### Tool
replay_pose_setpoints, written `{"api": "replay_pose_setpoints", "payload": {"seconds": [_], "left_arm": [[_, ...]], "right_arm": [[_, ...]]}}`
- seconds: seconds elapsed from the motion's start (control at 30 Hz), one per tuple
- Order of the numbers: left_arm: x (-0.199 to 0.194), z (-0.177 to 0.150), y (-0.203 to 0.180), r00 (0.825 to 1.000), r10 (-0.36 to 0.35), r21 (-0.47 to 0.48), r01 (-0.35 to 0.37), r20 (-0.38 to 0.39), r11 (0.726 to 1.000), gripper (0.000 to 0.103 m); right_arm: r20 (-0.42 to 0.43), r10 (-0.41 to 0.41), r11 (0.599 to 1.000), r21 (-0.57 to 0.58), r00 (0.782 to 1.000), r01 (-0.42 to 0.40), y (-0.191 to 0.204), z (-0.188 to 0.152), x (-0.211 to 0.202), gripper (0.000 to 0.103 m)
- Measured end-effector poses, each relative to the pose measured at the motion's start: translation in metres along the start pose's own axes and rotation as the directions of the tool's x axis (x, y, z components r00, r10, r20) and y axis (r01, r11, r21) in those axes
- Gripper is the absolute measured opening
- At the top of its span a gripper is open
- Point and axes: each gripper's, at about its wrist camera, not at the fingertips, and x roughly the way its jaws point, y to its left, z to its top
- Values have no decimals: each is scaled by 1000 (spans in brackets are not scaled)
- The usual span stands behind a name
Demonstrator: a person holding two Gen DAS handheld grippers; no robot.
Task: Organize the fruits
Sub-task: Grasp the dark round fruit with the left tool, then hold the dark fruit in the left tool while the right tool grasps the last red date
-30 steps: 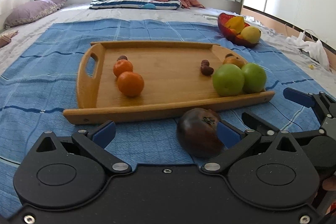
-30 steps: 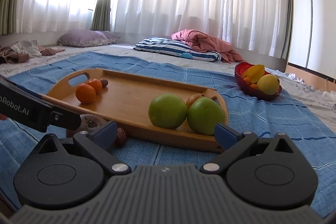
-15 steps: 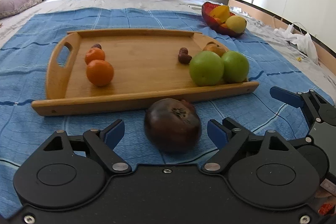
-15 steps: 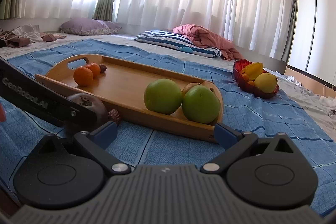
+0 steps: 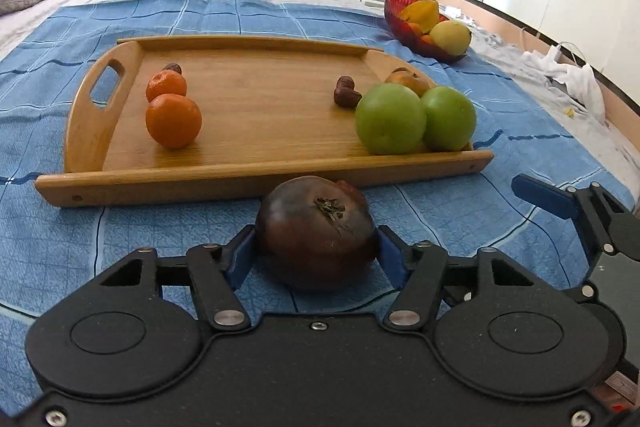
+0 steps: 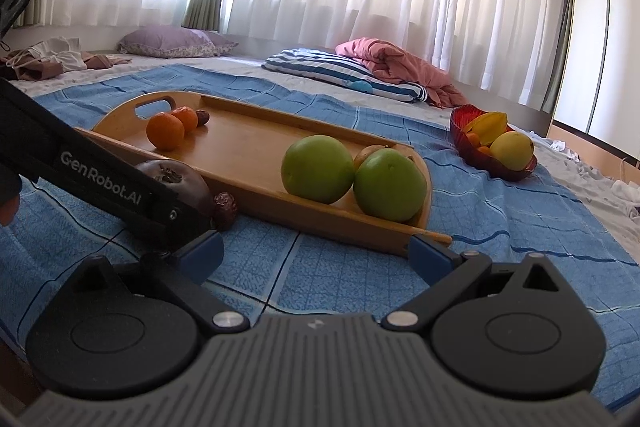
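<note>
Pomegranate (image 5: 316, 231), dark, gripped by left gripper (image 5: 316, 259) on blue blanket (image 5: 120, 239).
Both pads touch its sides, ready for lifting; wooden tray (image 5: 256, 183) lies at twelve o'clock. Right gripper (image 6: 316, 259) gapes, idle.

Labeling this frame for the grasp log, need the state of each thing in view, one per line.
left gripper: shut on the dark fruit
dark fruit: on the blue blanket, outside the tray, between the fingers
right gripper: open, empty
wooden tray: flat on the blanket, partly filled
green apples: two, on the tray, touching
oranges: two, on the tray
red bowl: upright, holding fruit
</note>
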Motion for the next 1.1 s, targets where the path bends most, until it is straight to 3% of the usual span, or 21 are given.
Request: {"api": "replay_pose_setpoints", "payload": {"seconds": [0.27,0.7,1.1], "left_arm": [[-8,-1,6,1000,19,6,-19,7,1000,61],[-28,-12,45,990,128,-35,-126,51,991,61],[-26,-19,49,982,162,-26,-161,96,987,68]], "right_arm": [[-24,29,999,36,999,-29,7,2,7,103],[-69,95,992,90,993,-89,19,9,26,101],[-87,167,979,130,982,-155,36,15,42,77]]}}
